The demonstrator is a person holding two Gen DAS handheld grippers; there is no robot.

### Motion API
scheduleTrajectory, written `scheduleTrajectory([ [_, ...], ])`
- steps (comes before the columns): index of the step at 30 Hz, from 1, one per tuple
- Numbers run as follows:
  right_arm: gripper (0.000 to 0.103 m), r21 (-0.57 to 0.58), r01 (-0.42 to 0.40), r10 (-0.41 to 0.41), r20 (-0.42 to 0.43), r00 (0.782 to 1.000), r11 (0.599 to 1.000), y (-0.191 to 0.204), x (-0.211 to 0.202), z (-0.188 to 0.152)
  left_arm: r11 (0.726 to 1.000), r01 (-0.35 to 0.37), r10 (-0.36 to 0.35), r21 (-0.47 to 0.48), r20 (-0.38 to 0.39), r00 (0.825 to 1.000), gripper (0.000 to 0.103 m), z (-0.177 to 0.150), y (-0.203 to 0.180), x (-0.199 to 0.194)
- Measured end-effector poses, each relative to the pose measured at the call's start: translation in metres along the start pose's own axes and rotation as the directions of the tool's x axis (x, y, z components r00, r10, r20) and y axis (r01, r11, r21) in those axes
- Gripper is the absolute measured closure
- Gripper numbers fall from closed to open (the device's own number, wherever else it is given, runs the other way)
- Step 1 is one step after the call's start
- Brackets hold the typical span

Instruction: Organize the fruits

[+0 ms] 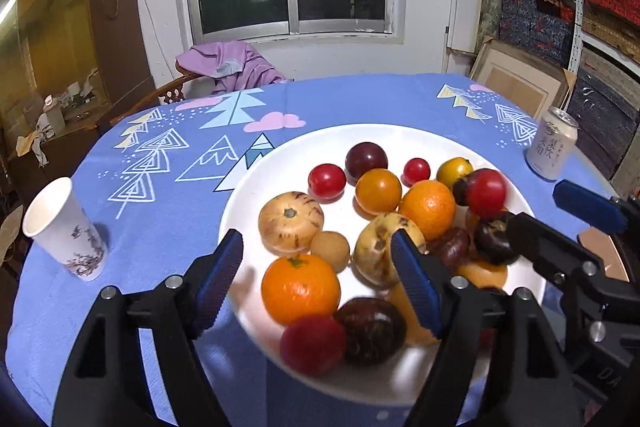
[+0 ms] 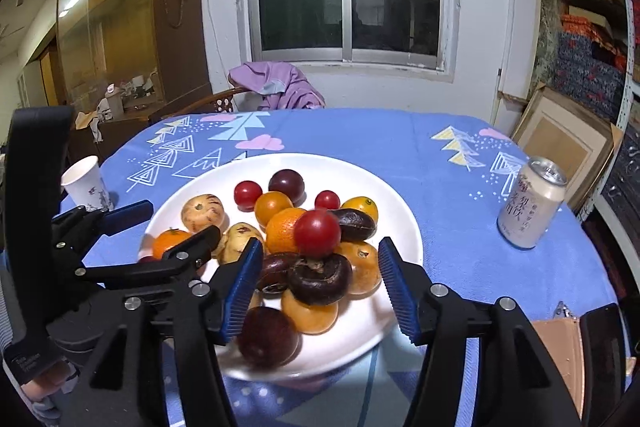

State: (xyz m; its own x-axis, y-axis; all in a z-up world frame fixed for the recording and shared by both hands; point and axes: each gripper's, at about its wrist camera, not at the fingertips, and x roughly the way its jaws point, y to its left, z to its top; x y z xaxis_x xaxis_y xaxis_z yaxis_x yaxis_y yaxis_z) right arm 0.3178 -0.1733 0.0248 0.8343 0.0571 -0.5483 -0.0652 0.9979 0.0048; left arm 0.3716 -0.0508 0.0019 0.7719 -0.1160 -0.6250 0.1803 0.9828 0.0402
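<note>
A white plate (image 1: 248, 203) (image 2: 400, 223) on the blue tablecloth holds several fruits: oranges, red and dark plums, tan spotted fruits and dark brown ones. My left gripper (image 1: 320, 287) is open over the plate's near left part, its fingers either side of an orange (image 1: 300, 287) and a dark brown fruit (image 1: 370, 329). My right gripper (image 2: 320, 291) is open over the plate's near right part, around a dark brown fruit (image 2: 320, 279) with a red plum (image 2: 317, 233) above it. Each gripper shows in the other's view.
A white paper cup (image 1: 64, 231) (image 2: 86, 183) stands left of the plate. A drink can (image 1: 552, 143) (image 2: 532, 203) stands at the right. A chair with a purple garment (image 1: 232, 67) is behind the table. A cardboard box (image 2: 568, 347) lies at the near right.
</note>
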Motion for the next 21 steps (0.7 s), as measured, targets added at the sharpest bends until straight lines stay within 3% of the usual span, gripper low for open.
scheduleTrajectory([
  [7,0.034,-0.018,-0.003,0.004,0.052,0.999,1.0,0.01,-0.042,-0.015,1.0,-0.005,0.005,-0.013,0.019,1.0,0.012,-0.019,0.005,-0.041],
  [16,0.018,-0.008,-0.019,0.019,0.131,0.991,1.0,0.018,-0.113,-0.055,1.0,-0.005,0.005,-0.007,0.067,0.998,0.006,-0.055,0.004,-0.109],
  [21,0.004,0.041,0.026,-0.033,0.178,0.984,0.999,0.013,-0.144,-0.082,0.999,-0.033,0.033,-0.005,0.104,0.994,0.004,-0.08,0.002,-0.144],
])
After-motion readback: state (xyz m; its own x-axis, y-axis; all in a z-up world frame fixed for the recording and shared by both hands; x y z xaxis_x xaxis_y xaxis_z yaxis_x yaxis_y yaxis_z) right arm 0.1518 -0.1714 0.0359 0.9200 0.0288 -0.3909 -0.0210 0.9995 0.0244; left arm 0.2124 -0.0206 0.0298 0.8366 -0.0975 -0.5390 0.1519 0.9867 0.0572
